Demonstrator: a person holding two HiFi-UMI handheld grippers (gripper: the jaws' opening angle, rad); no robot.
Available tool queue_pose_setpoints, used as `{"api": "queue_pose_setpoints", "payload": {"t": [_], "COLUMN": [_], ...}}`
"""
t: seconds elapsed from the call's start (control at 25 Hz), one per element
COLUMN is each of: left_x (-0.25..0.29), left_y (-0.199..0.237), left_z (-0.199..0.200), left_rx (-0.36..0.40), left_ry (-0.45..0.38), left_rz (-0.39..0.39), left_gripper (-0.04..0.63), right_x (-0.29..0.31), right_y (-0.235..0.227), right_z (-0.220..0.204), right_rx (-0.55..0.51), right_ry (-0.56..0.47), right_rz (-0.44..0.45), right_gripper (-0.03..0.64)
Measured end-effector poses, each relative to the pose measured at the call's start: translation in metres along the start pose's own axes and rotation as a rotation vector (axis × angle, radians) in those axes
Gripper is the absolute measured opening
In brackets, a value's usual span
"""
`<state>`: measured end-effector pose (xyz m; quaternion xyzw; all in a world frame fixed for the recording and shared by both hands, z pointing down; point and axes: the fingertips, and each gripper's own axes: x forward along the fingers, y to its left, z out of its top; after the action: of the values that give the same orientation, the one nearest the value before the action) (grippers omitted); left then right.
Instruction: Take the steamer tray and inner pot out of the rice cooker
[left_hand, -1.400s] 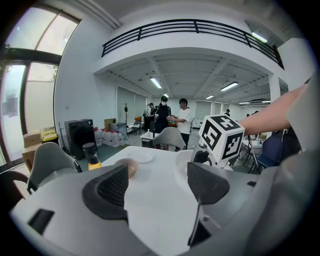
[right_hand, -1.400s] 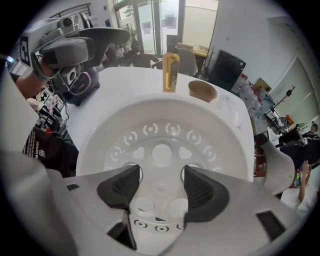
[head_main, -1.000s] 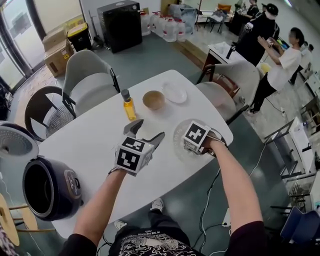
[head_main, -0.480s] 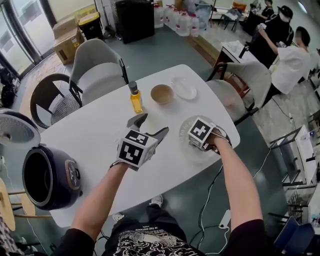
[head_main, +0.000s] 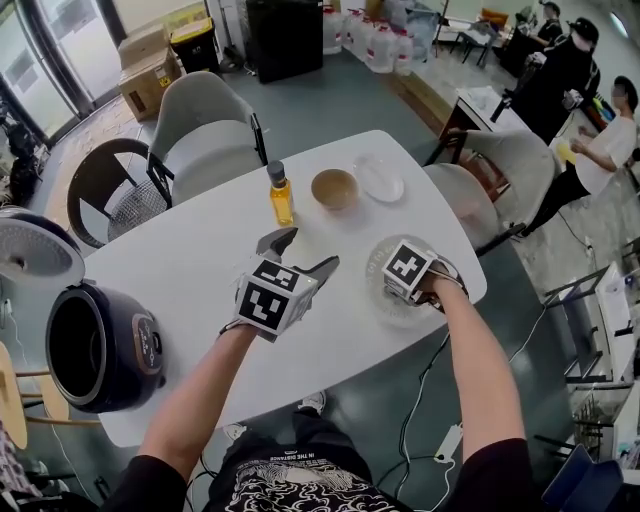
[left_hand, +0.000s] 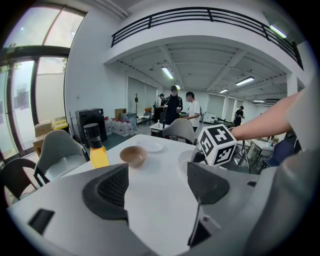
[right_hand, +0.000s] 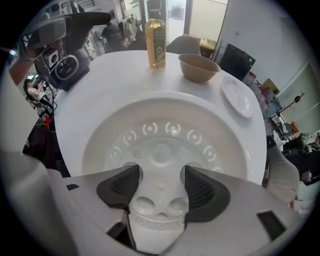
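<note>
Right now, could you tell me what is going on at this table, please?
A person holds a gripper in each hand. The right gripper points down into the white steamer tray on the table, jaws either side of its middle; whether they press on it I cannot tell. The left gripper hovers open and empty above the table. The rice cooker stands open at the table's left end.

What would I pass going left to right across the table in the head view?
rice cooker → bottle of yellow liquid → brown bowl → small plate
</note>
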<state>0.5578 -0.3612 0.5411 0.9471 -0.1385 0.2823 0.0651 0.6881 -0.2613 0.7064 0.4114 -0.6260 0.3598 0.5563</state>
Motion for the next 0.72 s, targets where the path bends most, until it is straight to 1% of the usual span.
{"api": "queue_pose_setpoints", "payload": {"t": [0.24,0.4,0.56,0.72], "left_x": [-0.009,-0.021,-0.048,-0.094], "left_y": [0.002,0.008,0.018,0.050], "left_z": [0.007,0.009,0.009,0.013], "left_rx": [-0.001,-0.006,-0.014,-0.035], "left_ry": [-0.002,-0.012,-0.035,-0.078], "left_rz": [0.010,0.025,0.040,0.113], "left_gripper": [0.360,0.360,0.360,0.360], "right_x": [-0.009,-0.023,-0.051,-0.094], "right_y": [0.000,0.006,0.024,0.043], "right_z": [-0.002,0.008,0.029,0.085], "right_rx": [-0.016,-0.029,-0.023,-0.063], "right_ry": [0.004,-0.027,-0.101,-0.237], "right_rz": [-0.018,-0.035,-0.064,-0.107], "right_gripper": [0.310,0.304,0.302,0.298]}}
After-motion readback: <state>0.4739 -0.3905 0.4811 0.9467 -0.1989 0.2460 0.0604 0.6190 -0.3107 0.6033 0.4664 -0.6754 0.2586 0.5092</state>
